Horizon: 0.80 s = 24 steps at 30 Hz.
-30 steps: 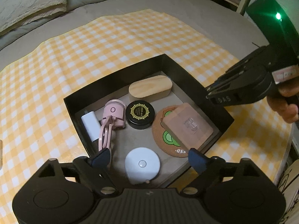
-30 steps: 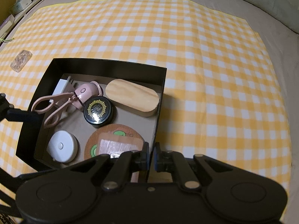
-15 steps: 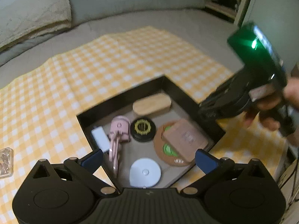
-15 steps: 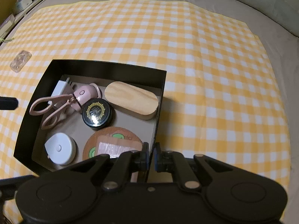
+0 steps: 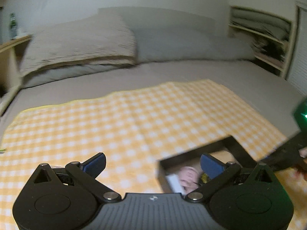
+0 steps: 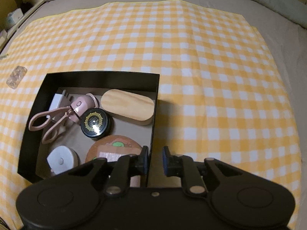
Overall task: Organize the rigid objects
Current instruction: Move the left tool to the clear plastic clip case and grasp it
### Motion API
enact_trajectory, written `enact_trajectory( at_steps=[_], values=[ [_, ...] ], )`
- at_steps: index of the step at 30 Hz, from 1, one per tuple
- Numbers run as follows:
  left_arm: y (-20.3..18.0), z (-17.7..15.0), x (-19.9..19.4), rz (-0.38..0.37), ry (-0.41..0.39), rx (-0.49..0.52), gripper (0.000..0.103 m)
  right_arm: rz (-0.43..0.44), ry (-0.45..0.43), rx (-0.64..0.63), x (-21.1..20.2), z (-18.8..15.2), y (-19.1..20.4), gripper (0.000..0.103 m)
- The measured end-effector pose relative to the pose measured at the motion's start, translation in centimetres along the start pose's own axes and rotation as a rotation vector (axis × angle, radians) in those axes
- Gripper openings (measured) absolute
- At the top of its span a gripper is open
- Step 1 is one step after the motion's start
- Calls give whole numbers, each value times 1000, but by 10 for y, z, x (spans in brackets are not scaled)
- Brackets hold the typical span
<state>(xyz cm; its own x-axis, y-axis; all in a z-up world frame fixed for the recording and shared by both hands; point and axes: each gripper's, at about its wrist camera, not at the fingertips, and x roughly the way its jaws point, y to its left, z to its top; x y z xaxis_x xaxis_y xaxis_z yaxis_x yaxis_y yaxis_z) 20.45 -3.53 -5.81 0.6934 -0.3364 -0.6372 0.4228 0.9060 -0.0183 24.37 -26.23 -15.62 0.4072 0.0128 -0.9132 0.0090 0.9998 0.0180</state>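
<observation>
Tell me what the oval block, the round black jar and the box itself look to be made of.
Oval block: likely unfinished wood, pale with visible grain, matte. Round black jar: glossy lid with gold emblem and a bright glare spot; plastic or lacquered metal, cannot tell. Box: looks like matte black cardboard, thin walls, brown inner floor.

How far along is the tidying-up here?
Mostly done: the black cardboard box already holds an oval wooden block, a gold-crested black jar and a pink eyelash curler. Nothing is in hand: the right tool straddles the box wall, open; the left tool is open. Left: one small clear case on the yellow checked cloth.
</observation>
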Motion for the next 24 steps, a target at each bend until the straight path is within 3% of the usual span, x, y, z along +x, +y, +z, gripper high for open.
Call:
enact_trajectory(
  at_steps=[5,12,18,24],
  values=[
    [35,1,3,96,-37,-53,103,16,-16,-2,-13,3,-8,9],
    [83,-3,12,188,-48,-35,103,26,-28,-17,-35,-1,-4,7],
    [132,1,27,232,15,29,103,28,-23,-2,-43,-10,-4,4],
    [170,-10,47,253,63,-3,103,57,-14,44,-47,-10,-24,4]
  ],
)
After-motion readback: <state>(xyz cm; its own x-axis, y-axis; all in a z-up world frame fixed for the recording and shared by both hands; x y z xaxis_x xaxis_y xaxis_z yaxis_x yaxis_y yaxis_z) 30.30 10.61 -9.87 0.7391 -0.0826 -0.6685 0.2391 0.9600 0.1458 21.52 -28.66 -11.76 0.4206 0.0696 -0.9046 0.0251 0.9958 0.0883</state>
